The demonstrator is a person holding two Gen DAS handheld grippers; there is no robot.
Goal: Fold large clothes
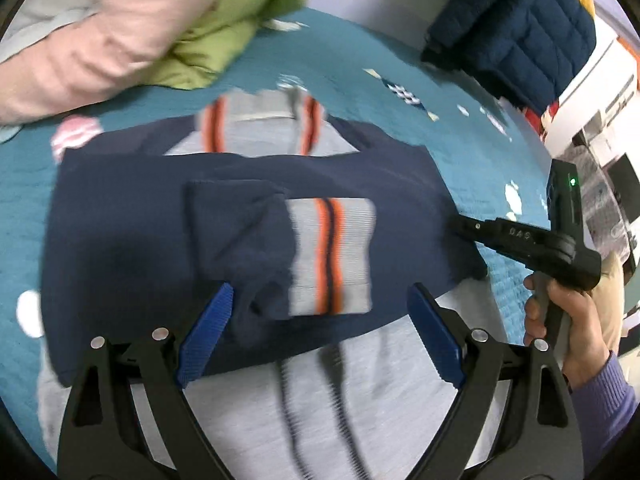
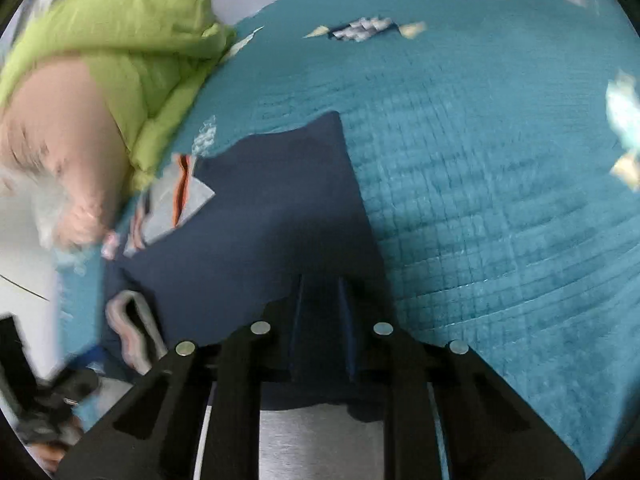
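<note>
A navy and grey sweater (image 1: 132, 248) with orange stripes lies on the teal bedspread (image 1: 340, 60). Both navy sleeves are folded across its chest, and a grey striped cuff (image 1: 332, 256) lies on top. My left gripper (image 1: 320, 304) is open above the sweater's middle, touching nothing. My right gripper (image 1: 460, 230) reaches in from the right and its tip meets the sleeve edge. In the right wrist view the right gripper (image 2: 322, 284) is shut on the navy sleeve fabric (image 2: 260, 220).
Pink (image 1: 100, 28) and lime green (image 1: 224, 24) puffer jackets are piled at the back left. A navy quilted jacket (image 1: 516, 28) lies at the back right. Teal bedspread (image 2: 500, 160) stretches to the right of the sweater.
</note>
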